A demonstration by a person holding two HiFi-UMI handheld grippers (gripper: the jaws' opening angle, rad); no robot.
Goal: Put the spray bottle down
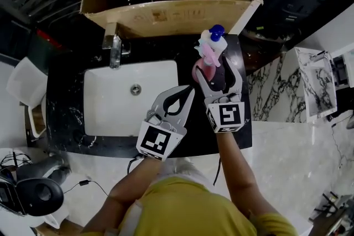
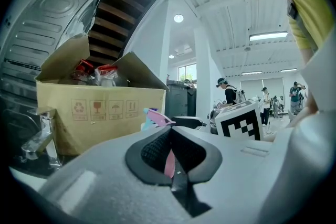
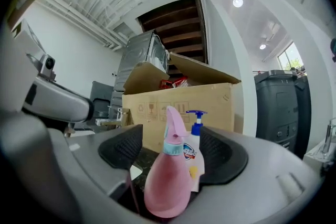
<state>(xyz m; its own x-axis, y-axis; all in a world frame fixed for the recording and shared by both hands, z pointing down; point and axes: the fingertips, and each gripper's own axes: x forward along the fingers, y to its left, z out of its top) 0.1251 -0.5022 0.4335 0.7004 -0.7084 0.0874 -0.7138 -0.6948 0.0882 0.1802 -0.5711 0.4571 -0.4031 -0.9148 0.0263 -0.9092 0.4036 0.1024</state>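
Observation:
The pink spray bottle (image 1: pixel 206 63) (image 3: pixel 168 181) stands upright on the black counter (image 1: pixel 66 108), right of the sink. It sits between the wide-apart jaws of my right gripper (image 1: pixel 215 68) (image 3: pixel 170 149), which is open; a gap shows on each side of the bottle and neither pad presses on it. The gripper's body hides the bottle's base. My left gripper (image 1: pixel 189 91) (image 2: pixel 170 152) is shut and holds nothing. It hovers over the sink's right edge, just left of the bottle, whose pink nozzle (image 2: pixel 157 117) shows beyond its jaws.
A white pump bottle with a blue top (image 1: pixel 217 33) (image 3: pixel 197 139) stands right behind the spray bottle. An open cardboard box (image 1: pixel 166 16) (image 2: pixel 100 113) full of items sits at the back. The white sink (image 1: pixel 110 113) and its faucet (image 1: pixel 115 50) lie left.

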